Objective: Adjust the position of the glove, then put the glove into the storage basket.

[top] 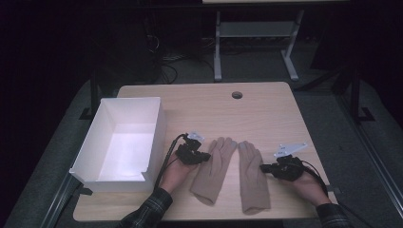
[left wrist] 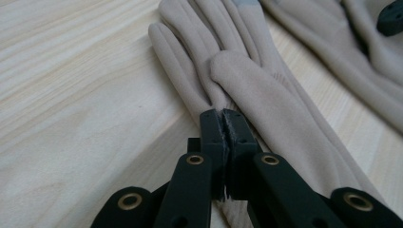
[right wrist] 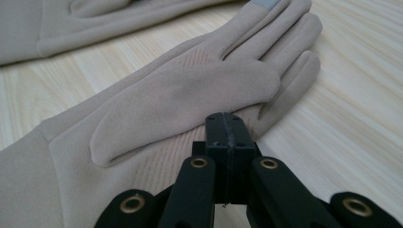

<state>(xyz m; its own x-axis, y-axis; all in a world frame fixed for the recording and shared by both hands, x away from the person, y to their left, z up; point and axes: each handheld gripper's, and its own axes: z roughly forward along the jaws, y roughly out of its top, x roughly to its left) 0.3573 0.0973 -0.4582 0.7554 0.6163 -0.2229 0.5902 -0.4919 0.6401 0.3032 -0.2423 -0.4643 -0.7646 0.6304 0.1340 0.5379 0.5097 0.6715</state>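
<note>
Lying flat near the table's (top: 266,102) front edge, two beige gloves sit side by side: the left glove (top: 215,168) and the right glove (top: 253,176). The left gripper (top: 205,156) touches the left glove's outer edge, fingers closed, apparently pinching no fabric. The right gripper (top: 264,167) rests beside the right glove, fingers closed on nothing. Neither glove is lifted yet; the white box (top: 157,124) at the left edge awaits.

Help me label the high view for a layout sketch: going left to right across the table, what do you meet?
white box → left hand-held gripper → left beige glove → right beige glove → right hand-held gripper
</note>
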